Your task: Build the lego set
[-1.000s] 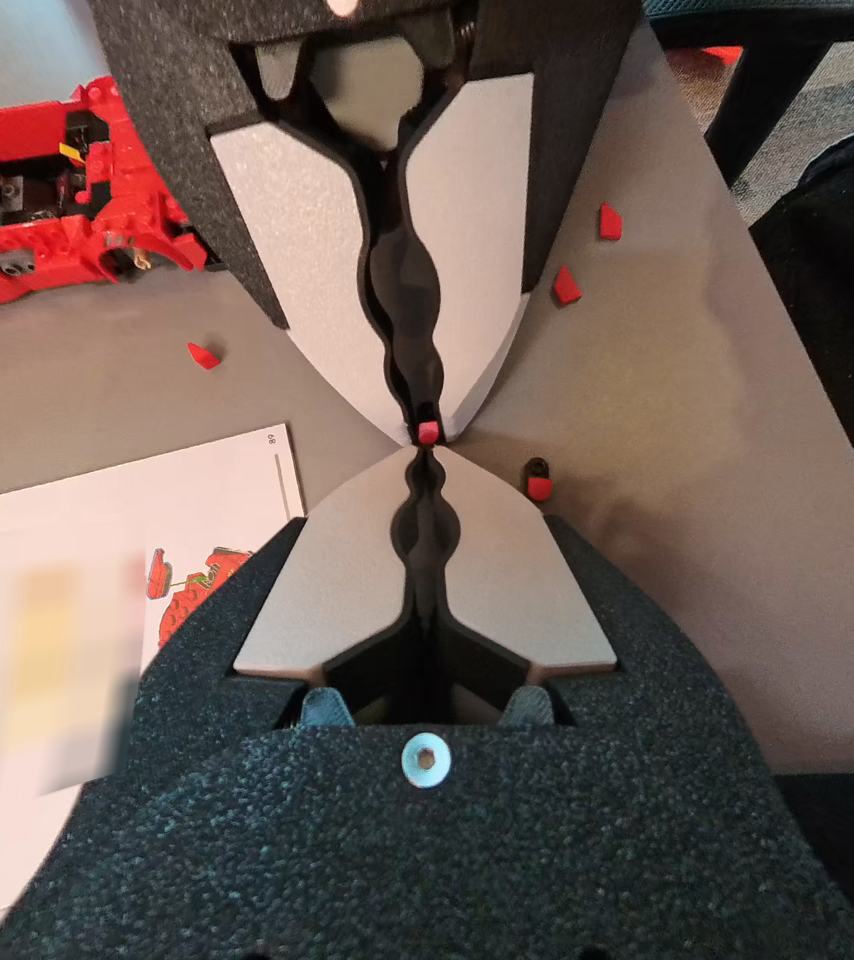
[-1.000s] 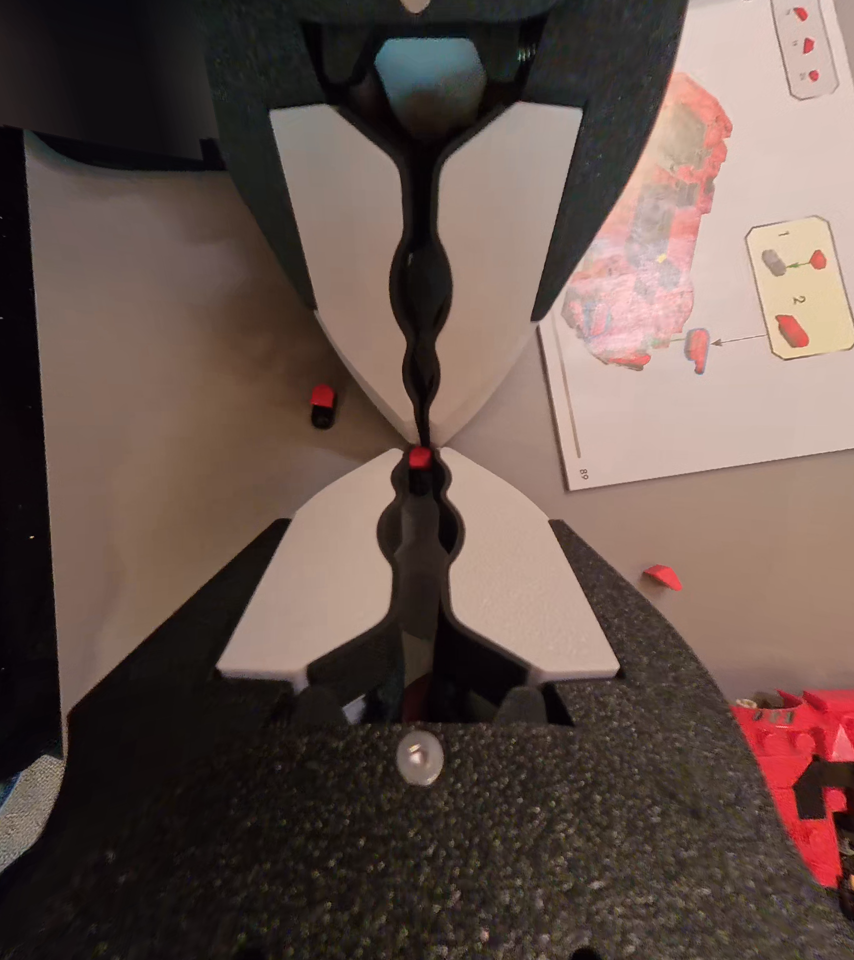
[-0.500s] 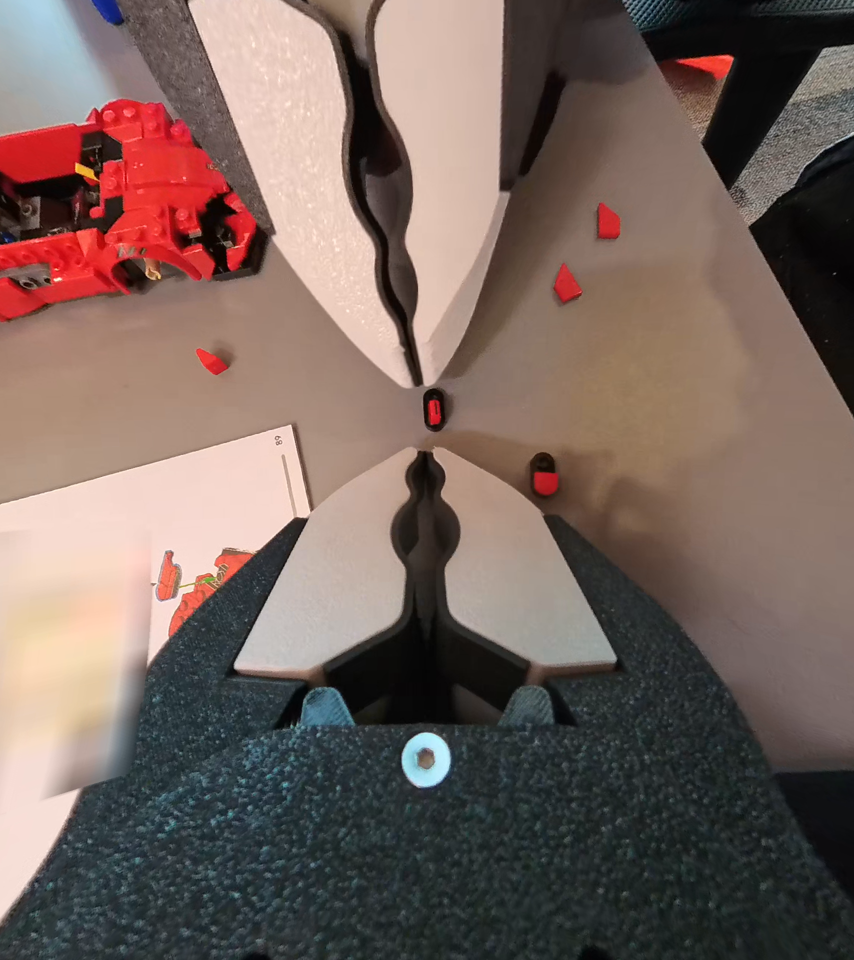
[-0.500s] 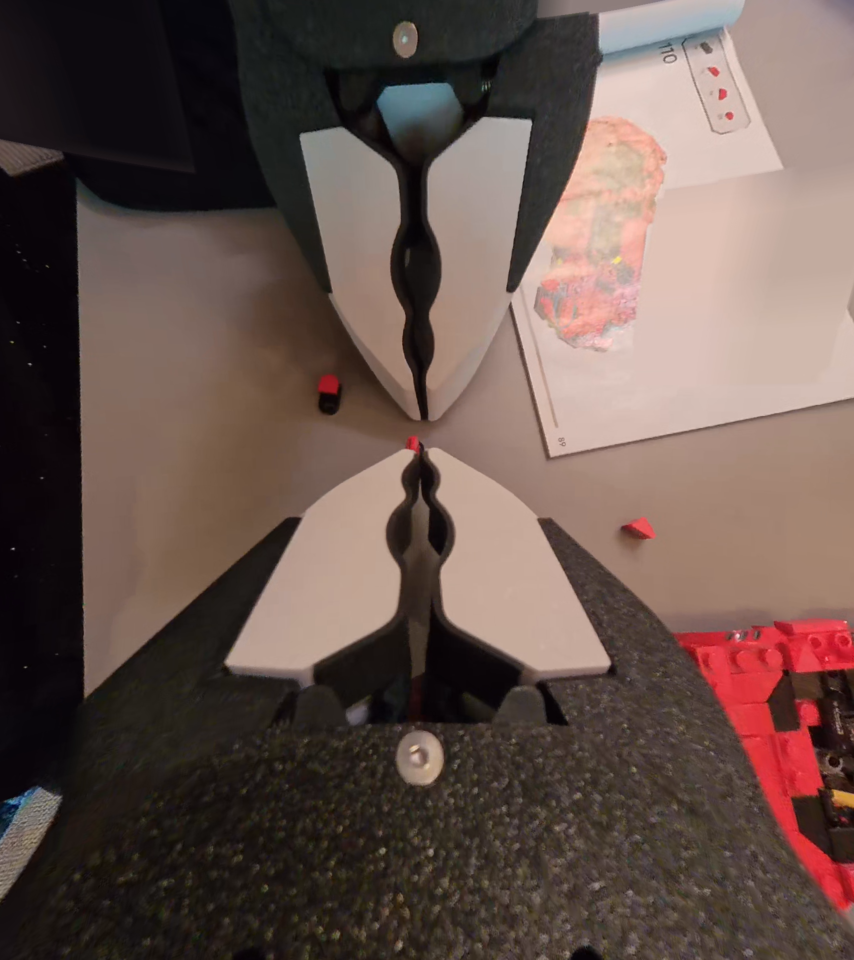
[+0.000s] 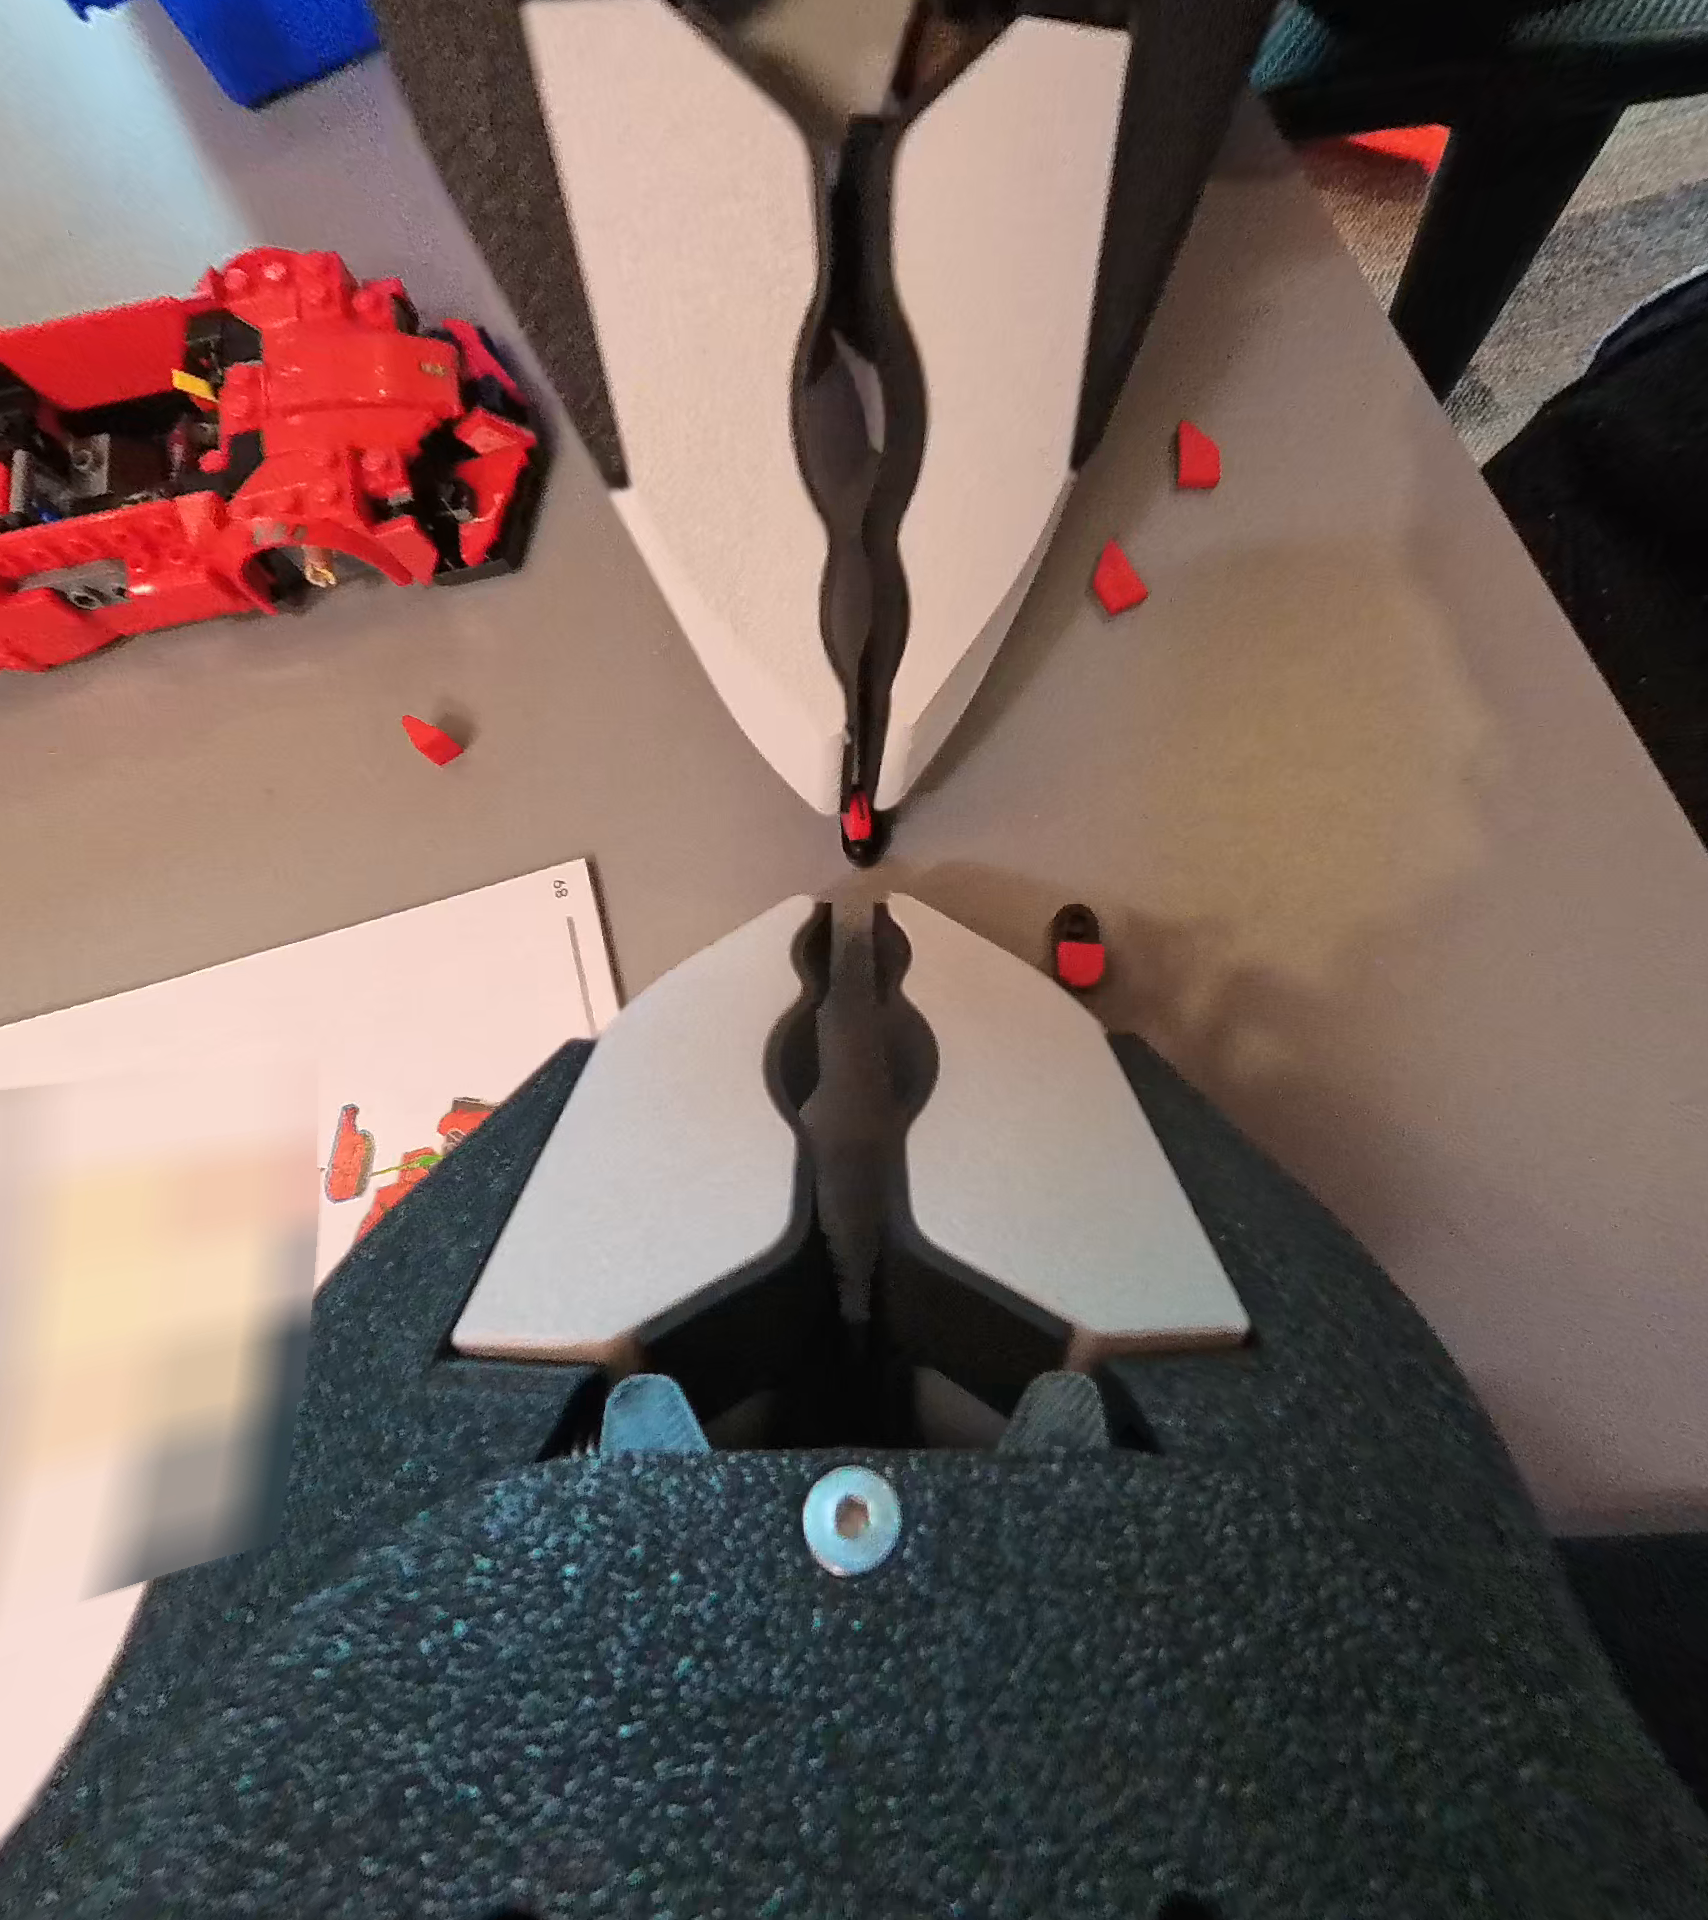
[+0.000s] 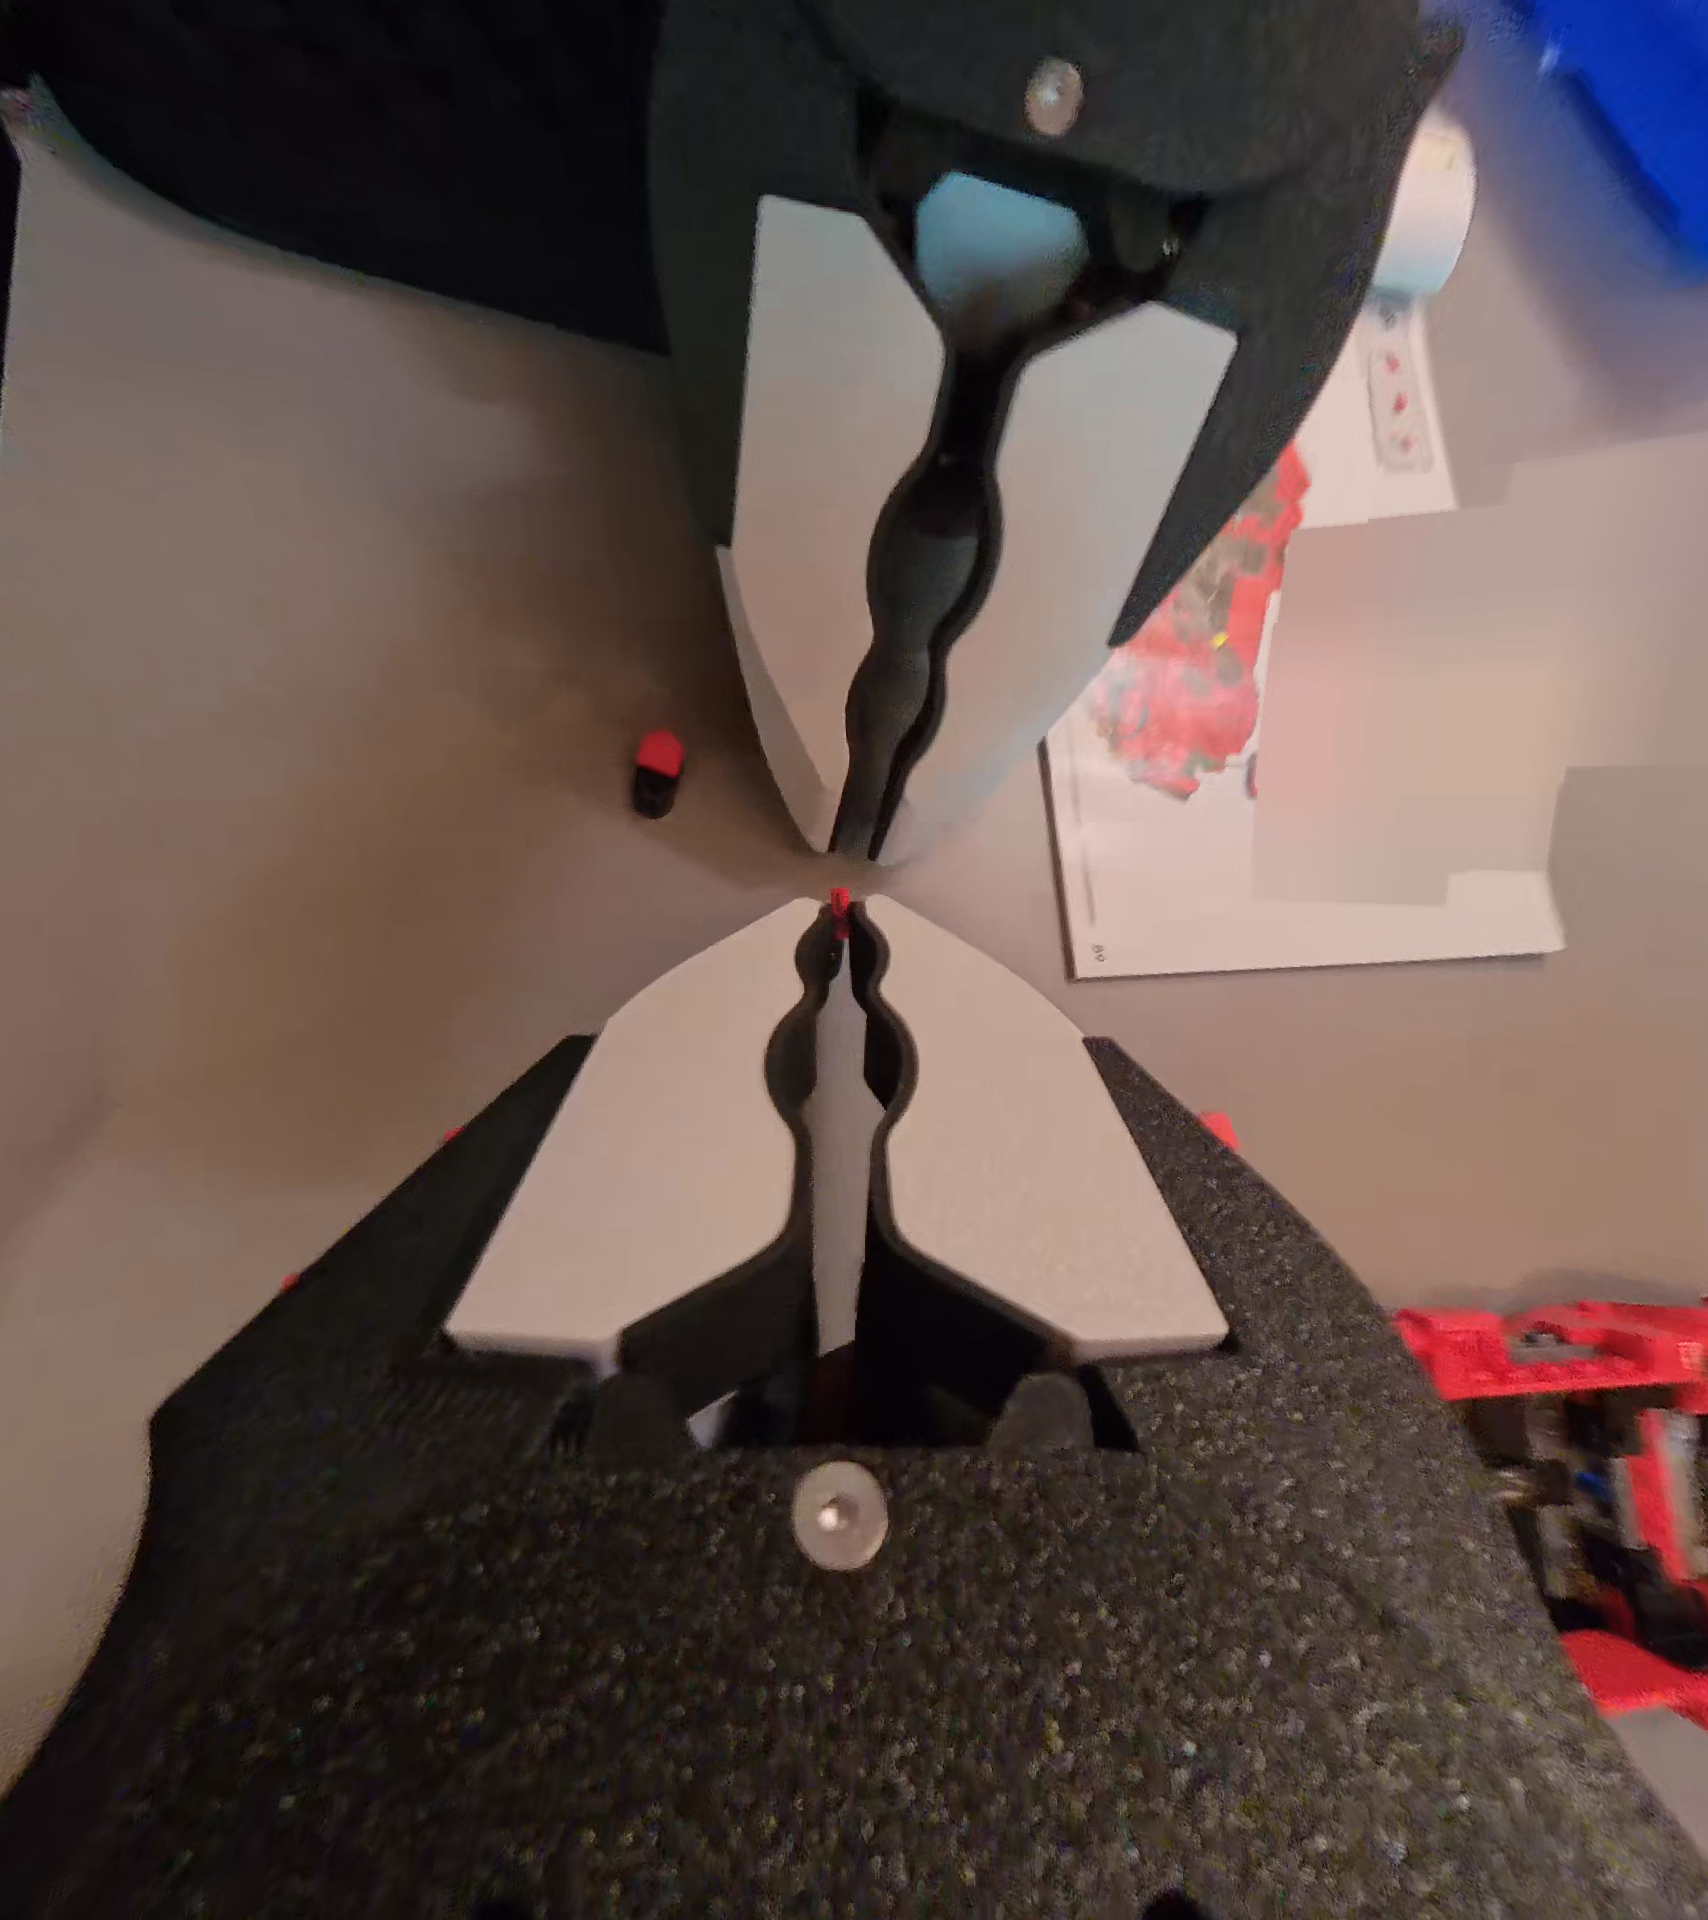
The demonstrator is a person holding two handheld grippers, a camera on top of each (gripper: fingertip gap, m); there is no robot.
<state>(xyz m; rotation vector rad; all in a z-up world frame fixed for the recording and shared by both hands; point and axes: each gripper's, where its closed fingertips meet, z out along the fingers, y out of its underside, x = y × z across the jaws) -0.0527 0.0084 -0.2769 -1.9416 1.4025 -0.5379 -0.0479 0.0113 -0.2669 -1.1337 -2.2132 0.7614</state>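
Note:
My right gripper (image 6: 839, 912) is shut on a small red and black lego piece (image 6: 837, 900) at its very tips. In the left wrist view that piece (image 5: 857, 821) sticks out of the right gripper (image 5: 860, 805). My left gripper (image 5: 852, 906) is shut and empty, tip to tip with the right one, a small gap apart. It also shows in the right wrist view (image 6: 855, 854). A partly built red lego car (image 5: 206, 468) lies on the grey table (image 5: 1349, 935), also seen in the right wrist view (image 6: 1660, 1507).
An open instruction booklet (image 5: 258, 1039) lies by the left gripper. A second red and black piece (image 5: 1076, 948) and three loose red slopes (image 5: 432, 740) (image 5: 1118, 579) (image 5: 1195, 455) lie on the table. A blue bin (image 5: 289, 42) stands at the back. The table edge runs close on the right.
The two grippers' tips met on the small piece, then pulled apart with the piece left in the right gripper. They have since drawn close again, tip to tip.

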